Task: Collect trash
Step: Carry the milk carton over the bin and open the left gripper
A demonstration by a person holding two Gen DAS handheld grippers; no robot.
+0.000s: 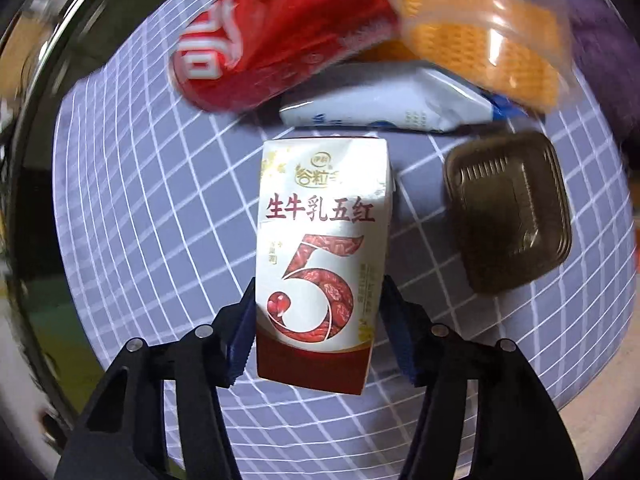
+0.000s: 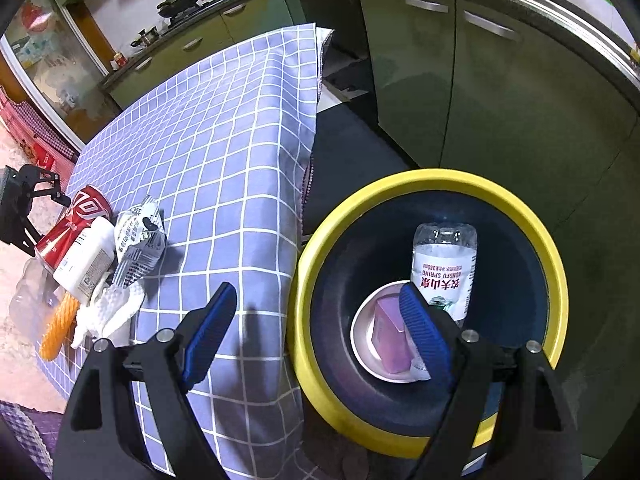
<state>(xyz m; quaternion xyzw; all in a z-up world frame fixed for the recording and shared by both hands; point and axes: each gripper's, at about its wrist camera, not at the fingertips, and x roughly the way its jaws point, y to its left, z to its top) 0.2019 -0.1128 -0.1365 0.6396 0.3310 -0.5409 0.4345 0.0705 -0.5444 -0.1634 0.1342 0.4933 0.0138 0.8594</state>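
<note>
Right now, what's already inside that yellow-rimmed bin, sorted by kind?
Clear plastic water bottle: 1
Pink carton: 1
White round bowl, holding the carton: 1
Total: 3

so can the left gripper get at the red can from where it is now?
Probably not directly: the milk carton sits between the left gripper fingers, and the red can lies beyond it, beside a white packet. It would have to deal with the carton first.
</note>
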